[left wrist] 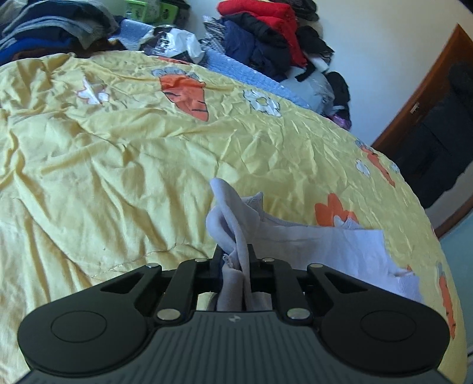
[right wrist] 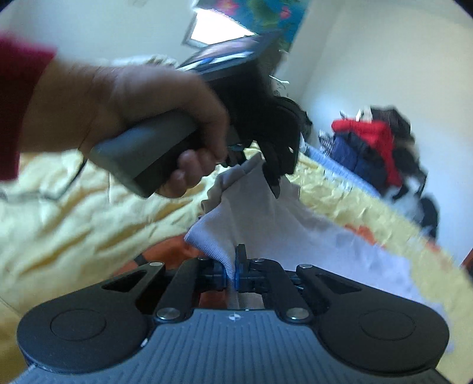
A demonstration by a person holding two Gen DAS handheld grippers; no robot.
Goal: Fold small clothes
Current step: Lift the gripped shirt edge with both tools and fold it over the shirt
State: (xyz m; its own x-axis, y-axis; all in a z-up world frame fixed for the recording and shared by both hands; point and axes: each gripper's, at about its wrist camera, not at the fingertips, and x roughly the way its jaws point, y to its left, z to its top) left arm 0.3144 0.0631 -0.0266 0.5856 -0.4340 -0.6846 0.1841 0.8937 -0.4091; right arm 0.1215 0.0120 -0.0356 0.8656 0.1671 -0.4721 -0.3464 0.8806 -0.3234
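- pale lilac garment (left wrist: 325, 239) is held up over the yellow bedspread (left wrist: 103, 177), lower edge draping onto the spread toward the right side of the left cam view
- left gripper (left wrist: 235, 260) clamped on a bunched fold of the garment, cloth squeezed between the fingers and poking up past the tips
- right gripper (right wrist: 232, 265) also closed on the garment, pinching a ribbed hem edge; blue pads visible either side of the cloth
- right cam: garment (right wrist: 251, 206) is stretched between the 2 tongs, upper corner sits in the left gripper's (right wrist: 275, 177) tips
- left hand (right wrist: 142, 118) wraps the grey handle of that gripper, red sleeve at the wrist; view is motion-blurred so fine detail is unclear
- bedspread is wrinkled, printed w/ orange carrots (left wrist: 184, 94) and white flowers (left wrist: 263, 102)
- far edge of bed: piles of clothes, red + navy + black heap (left wrist: 266, 38) against the wall, grey/blue pile (left wrist: 50, 23) at top left, blue blanket (left wrist: 251, 75) under them
- brown door frame (left wrist: 425, 85) at right of left cam view
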